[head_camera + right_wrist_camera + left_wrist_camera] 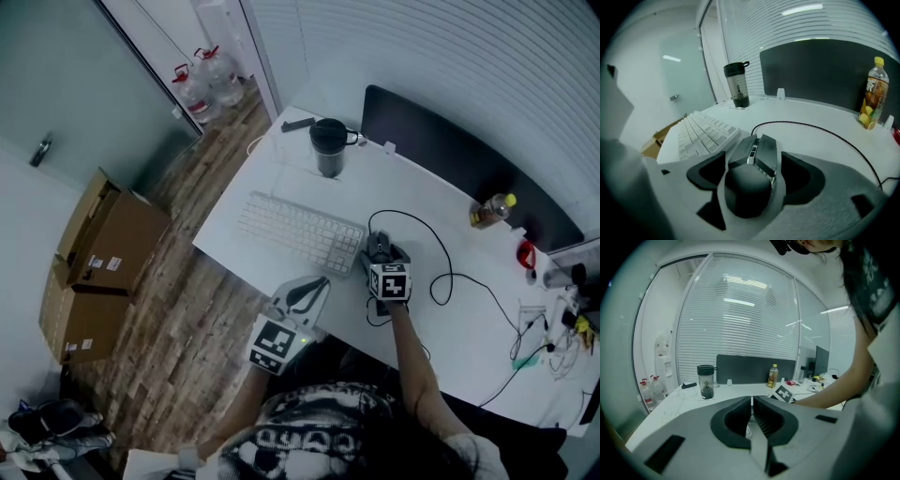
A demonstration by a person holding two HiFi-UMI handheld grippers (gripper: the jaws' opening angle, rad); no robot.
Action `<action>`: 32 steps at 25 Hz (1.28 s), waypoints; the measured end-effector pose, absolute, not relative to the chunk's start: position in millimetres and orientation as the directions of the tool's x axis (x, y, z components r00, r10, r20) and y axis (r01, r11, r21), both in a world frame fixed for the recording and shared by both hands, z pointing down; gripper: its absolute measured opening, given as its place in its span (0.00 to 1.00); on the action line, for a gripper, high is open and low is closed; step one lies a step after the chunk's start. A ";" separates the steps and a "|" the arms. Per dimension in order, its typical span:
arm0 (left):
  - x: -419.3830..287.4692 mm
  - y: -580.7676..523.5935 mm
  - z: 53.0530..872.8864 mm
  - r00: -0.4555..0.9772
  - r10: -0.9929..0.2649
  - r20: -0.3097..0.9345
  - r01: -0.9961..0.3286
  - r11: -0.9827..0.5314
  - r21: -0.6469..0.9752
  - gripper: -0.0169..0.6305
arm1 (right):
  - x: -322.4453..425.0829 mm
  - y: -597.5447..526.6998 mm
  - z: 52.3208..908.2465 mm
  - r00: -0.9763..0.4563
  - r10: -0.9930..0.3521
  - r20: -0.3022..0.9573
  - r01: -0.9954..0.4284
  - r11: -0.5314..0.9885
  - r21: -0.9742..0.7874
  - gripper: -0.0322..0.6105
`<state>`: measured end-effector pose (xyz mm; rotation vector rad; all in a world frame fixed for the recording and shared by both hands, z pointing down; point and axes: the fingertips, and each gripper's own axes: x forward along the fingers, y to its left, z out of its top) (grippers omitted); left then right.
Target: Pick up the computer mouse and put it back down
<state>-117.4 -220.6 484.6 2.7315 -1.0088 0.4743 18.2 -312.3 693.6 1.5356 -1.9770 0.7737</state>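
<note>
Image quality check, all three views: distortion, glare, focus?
Head view: dim with a bluish cast, the white desk is the brightest area, little distortion. Left gripper view: heavy fisheye, black corners, ceiling-light streaks across the blinds. Right gripper view: same fisheye, the mouse is close up and soft, the bottle is sharper.

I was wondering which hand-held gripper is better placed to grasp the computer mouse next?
Right. The right hand-held gripper has its open jaws on either side of the computer mouse on the desk. The left hand-held gripper is shut and off the mouse, by the desk's near edge.
</note>
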 end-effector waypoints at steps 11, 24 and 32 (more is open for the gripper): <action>-76.2 -210.6 504.2 0.812 -0.456 0.364 -0.527 -0.841 0.122 0.05 | 51.1 -220.8 636.7 -0.250 -0.749 0.613 -0.968 0.187 -0.167 0.52; -5.3 -178.9 521.7 0.881 -0.289 0.375 -0.373 -0.912 0.172 0.05 | 76.2 -135.0 592.1 -0.200 -0.801 0.564 -0.972 0.090 -0.217 0.42; 20.5 -138.0 519.6 0.882 -0.265 0.390 -0.348 -0.924 0.158 0.05 | 97.1 -86.0 569.2 -0.174 -0.837 0.518 -0.973 0.066 -0.220 0.40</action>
